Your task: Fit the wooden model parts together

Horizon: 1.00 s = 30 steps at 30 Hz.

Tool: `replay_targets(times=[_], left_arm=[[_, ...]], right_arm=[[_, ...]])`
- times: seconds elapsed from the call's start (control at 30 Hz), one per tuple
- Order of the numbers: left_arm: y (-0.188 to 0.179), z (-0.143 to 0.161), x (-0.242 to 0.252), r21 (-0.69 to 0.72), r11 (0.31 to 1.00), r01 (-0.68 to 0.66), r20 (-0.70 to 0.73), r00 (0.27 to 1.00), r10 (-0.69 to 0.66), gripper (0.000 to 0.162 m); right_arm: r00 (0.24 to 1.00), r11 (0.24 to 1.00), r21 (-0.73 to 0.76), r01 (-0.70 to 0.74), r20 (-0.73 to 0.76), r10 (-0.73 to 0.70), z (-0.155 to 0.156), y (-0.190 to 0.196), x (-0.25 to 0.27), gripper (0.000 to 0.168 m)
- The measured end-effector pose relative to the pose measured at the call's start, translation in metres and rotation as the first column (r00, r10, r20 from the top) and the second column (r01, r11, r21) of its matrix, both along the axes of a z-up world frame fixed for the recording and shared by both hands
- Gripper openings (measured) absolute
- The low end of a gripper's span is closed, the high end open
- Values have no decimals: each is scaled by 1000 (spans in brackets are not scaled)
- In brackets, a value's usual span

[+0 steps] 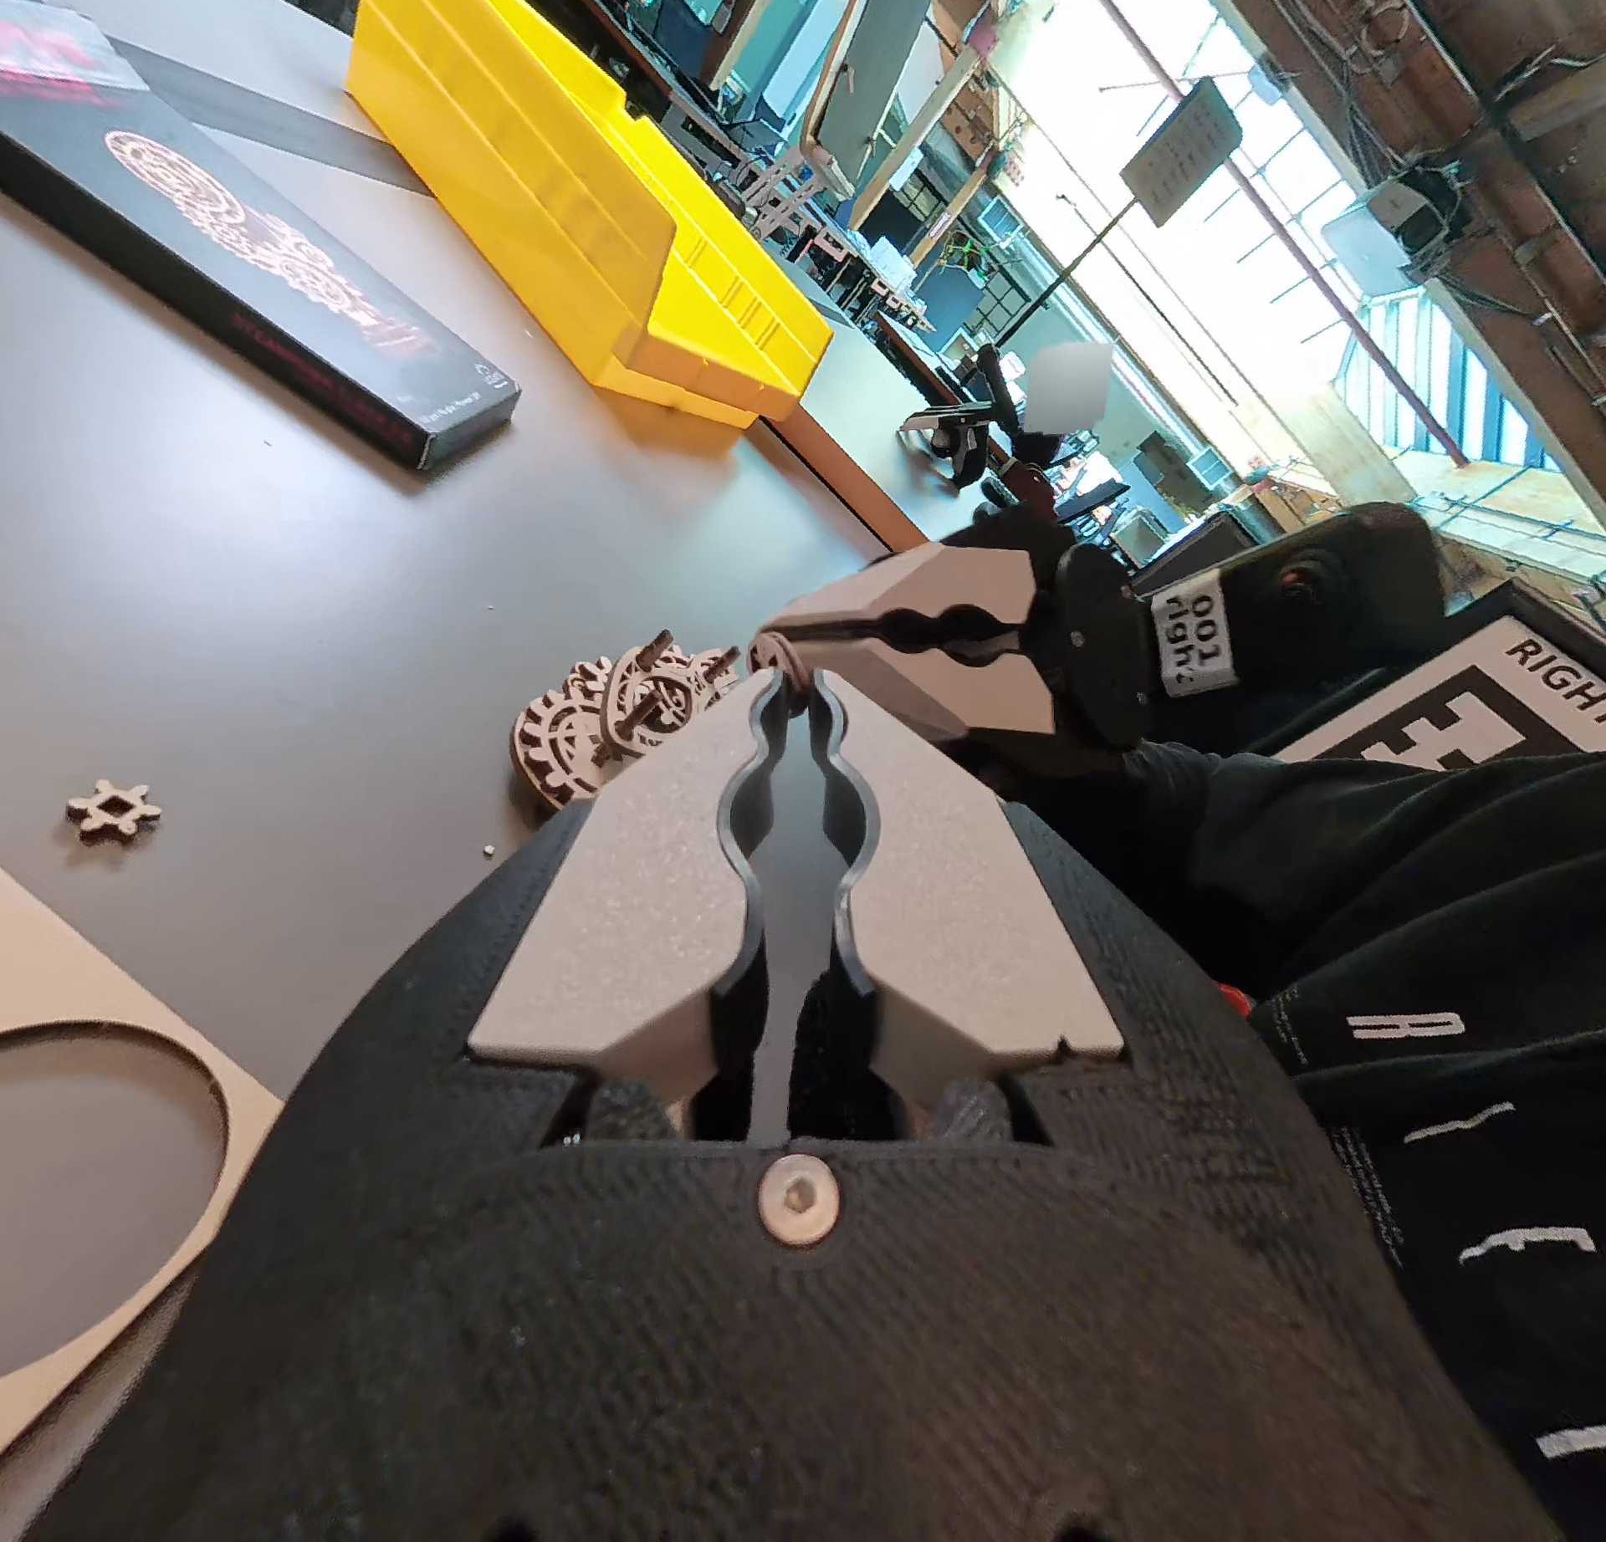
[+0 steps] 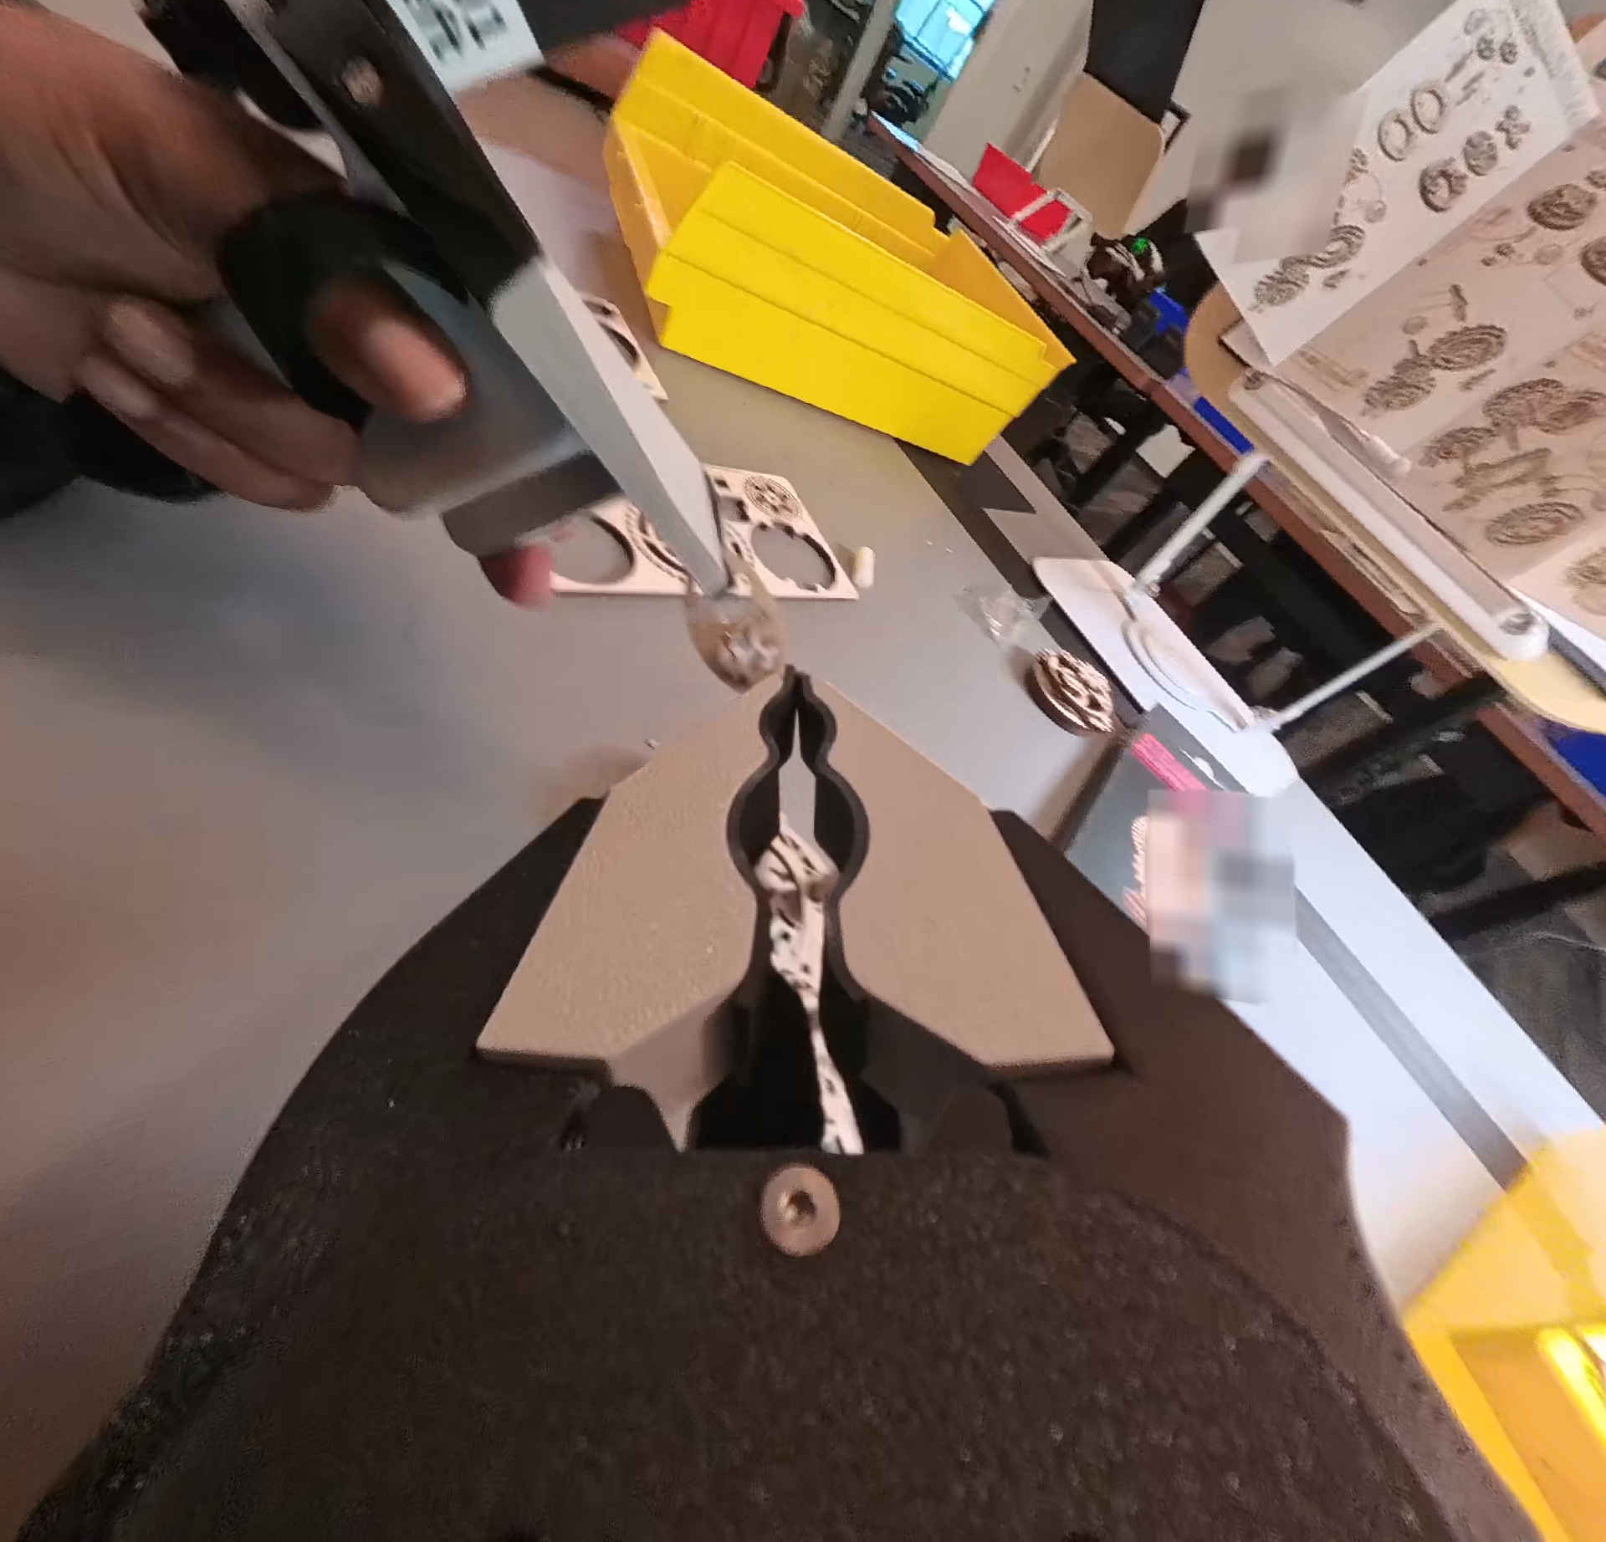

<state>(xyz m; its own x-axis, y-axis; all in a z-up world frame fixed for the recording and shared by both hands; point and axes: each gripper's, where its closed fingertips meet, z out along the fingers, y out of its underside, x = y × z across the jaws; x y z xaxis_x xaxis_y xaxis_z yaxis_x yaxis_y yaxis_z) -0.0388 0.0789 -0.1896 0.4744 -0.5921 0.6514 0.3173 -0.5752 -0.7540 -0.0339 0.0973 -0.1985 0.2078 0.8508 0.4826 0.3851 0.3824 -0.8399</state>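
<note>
Left gripper (image 1: 793, 691) pinching small round wooden gear (image 2: 739, 640), right gripper (image 2: 795, 692) clenched, apparently on thin wooden piece (image 2: 795, 909), matte grey table (image 1: 348, 631)

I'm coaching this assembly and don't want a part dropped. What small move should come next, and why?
Probably ease the right gripper slightly toward the left gripper to seat the parts. Both are shut at the tips; the left pinches a small wooden disc, and the right's thin piece sits just short of it, above the table.
</note>
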Motion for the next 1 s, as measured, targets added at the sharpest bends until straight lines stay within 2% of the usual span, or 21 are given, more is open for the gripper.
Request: replay_targets(times=[0.1, 0.2, 0.3, 0.33, 0.47, 0.7, 0.83, 1.0], left_arm=[[-1, 1, -1, 10, 1000, -6, -10, 1000, 6, 2], [2, -1, -4, 4, 1000, -22, -6, 1000, 22, 2], [4, 1, -5, 17, 999, -36, 0, 999, 36, 2], [3, 3, -3, 27, 999, -29, 2, 1000, 29, 2], [-2, 6, 4, 56, 998, -6, -21, 1000, 7, 3], [-10, 9, 8, 104, 992, 71, -27, 997, -68, 3], [-11, 8, 9, 104, 992, 77, -40, 997, -73, 3], [-7, 0, 9, 73, 995, 63, -87, 995, -57, 2]], right_arm=[[999, 995, -100, -17, -53, 12, 5, 4, 5, 0], [992, 994, -90, -59, -113, 49, 18, -4, 2, 0], [995, 982, -169, -81, -79, 69, 7, -12, -3, 21], [995, 979, -188, -80, -74, 67, 4, -13, -5, 23], [995, 976, -201, -86, -70, 74, 1, -14, -7, 19], [969, 910, -337, -241, -142, 204, 4, -22, 0, 12], [974, 929, -294, -223, -113, 198, 3, -21, 1, 11], [977, 924, -317, -212, -94, 192, 0, -16, 3, 11]])
